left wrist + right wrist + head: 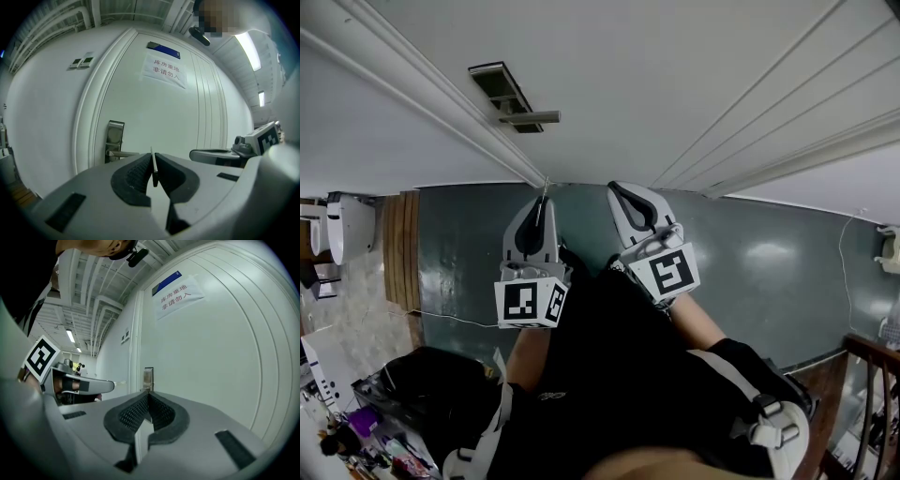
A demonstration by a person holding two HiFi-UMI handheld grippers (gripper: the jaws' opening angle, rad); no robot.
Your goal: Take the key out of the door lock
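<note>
White panelled door [187, 122] straight ahead, set in a white wall, with dark green floor [750, 253] below it in the head view. Carries a paper notice [164, 71] high up, and a small blue sign [163, 48] just above that. Has near its edge a metal lock plate [114, 138] with a lever handle [122, 153] pointing sideways. Grasps the key [153, 168] with the left gripper [153, 155]: jaws clenched on the two flat sides of the thin metal blade, seen edge-on in the left gripper view, its tip standing a little beyond the pads. Appears in the head view only as a fine sliver past the nose of that gripper. Sits out of the lock, well apart from the lock plate, and touches nothing except the pads (keyhole on the plate too small to make out). Presses the ribbed pads of the right gripper [148, 397] against each other, with nothing between them. Holds both grippers side by side before the door, the right one just beside the left, neither touching the door nor the handle. Two small switch plates [80, 61] on the wall, left of the door frame.
</note>
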